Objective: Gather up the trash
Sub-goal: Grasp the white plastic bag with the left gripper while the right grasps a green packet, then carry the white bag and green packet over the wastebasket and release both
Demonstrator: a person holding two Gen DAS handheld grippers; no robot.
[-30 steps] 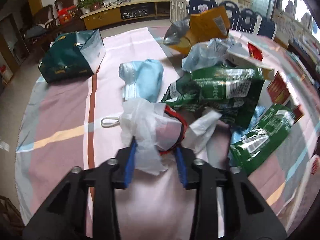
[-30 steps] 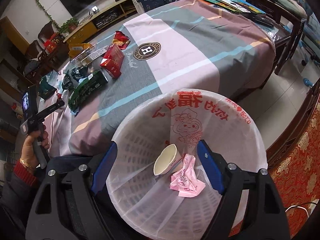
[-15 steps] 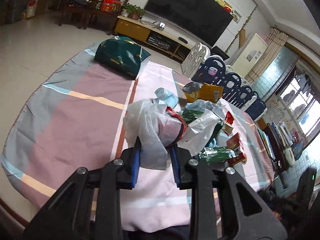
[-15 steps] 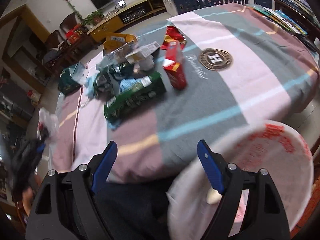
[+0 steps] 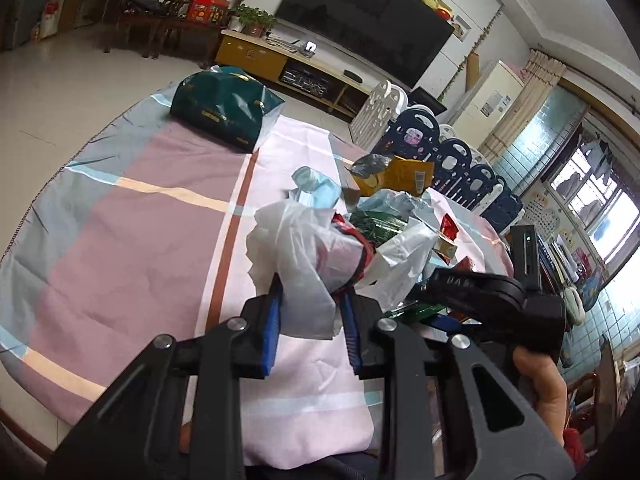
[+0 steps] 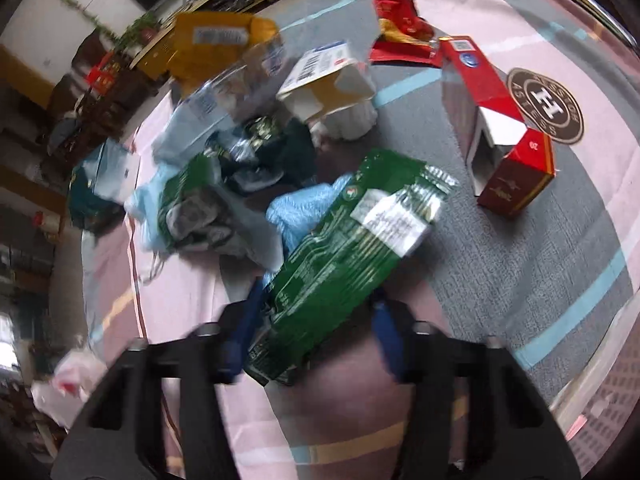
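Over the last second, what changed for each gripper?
The left gripper lifted the white plastic bag off the tablecloth and kept its grip on it. The right gripper swung from over the white basket, now out of view, to the trash pile, and now straddles the green snack wrapper, jaws open. The green gift bag stayed put.

on the table [image 6: 520, 248], the snack packet [image 6: 344, 256] is set as landmark: the carton [image 6: 500, 120] is placed right of it, the cup pack [image 6: 332, 92] behind it, the paper bag [image 6: 96, 184] far left.
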